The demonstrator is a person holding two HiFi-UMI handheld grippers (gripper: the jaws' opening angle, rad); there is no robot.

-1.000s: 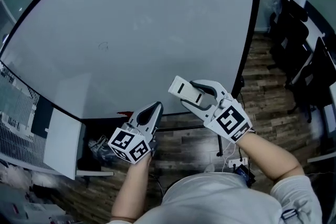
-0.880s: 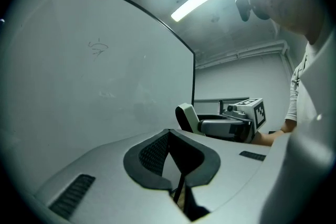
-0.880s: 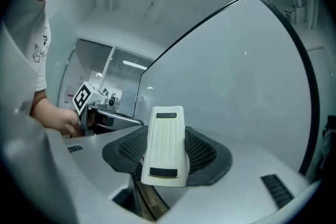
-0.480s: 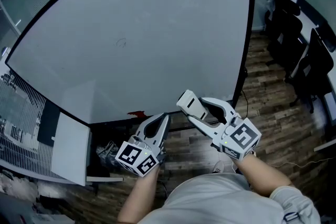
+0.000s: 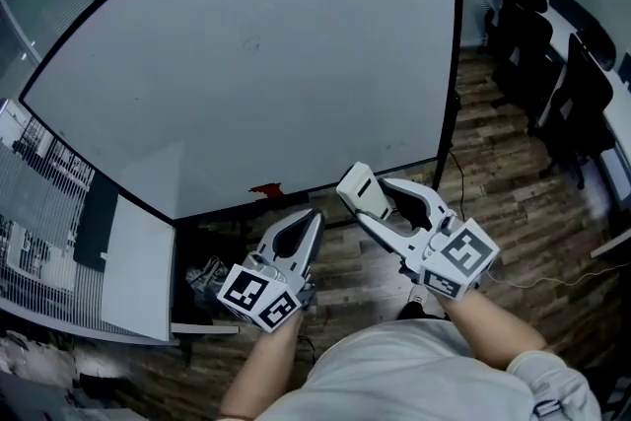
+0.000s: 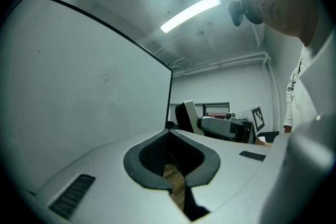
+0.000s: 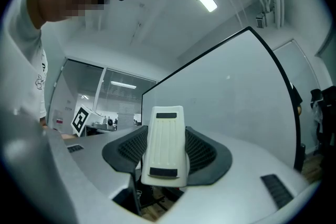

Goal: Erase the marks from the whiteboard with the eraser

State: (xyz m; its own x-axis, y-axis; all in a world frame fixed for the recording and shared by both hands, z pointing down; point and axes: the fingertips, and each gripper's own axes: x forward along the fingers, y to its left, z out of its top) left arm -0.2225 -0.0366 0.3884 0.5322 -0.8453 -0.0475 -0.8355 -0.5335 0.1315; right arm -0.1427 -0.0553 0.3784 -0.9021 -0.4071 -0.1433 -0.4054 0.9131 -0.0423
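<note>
Gripping a white eraser (image 7: 167, 139), right gripper (image 5: 377, 195) hangs below the whiteboard (image 5: 296, 84), eraser well apart from its surface. Left gripper (image 5: 308, 222): jaws together, empty. Faint mark (image 5: 251, 43) high up, too small to read.

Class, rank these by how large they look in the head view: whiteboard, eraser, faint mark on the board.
whiteboard: largest
eraser: second, though nearness to the camera enlarges it
faint mark: smallest
</note>
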